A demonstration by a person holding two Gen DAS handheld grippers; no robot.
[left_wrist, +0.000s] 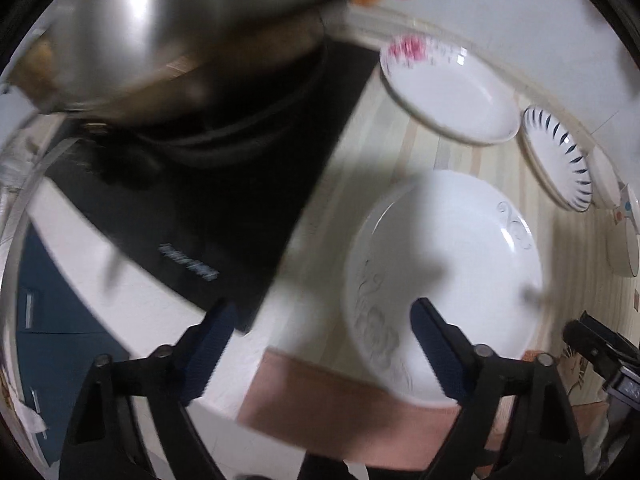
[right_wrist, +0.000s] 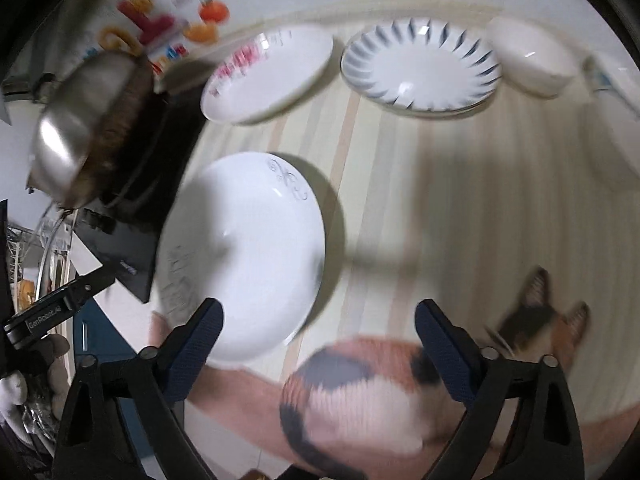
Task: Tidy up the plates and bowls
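Note:
A large white plate with grey scrollwork [left_wrist: 448,272] [right_wrist: 248,256] lies on the striped mat near the front. Behind it stand a white plate with pink flowers [left_wrist: 448,92] [right_wrist: 272,72], a plate with dark blue rim strokes [left_wrist: 560,156] [right_wrist: 420,64] and a plain white bowl [right_wrist: 532,56]. My left gripper [left_wrist: 324,320] is open and empty, above the large plate's left edge. My right gripper [right_wrist: 320,320] is open and empty, just right of that plate. The left gripper shows at the left edge of the right wrist view [right_wrist: 60,308].
A steel pot [left_wrist: 168,36] [right_wrist: 84,128] sits on a black induction cooker [left_wrist: 224,184] to the left. A mat with a calico cat picture [right_wrist: 380,392] lies at the front edge. Colourful stickers [right_wrist: 168,20] mark the back wall. More small dishes [left_wrist: 624,240] are at far right.

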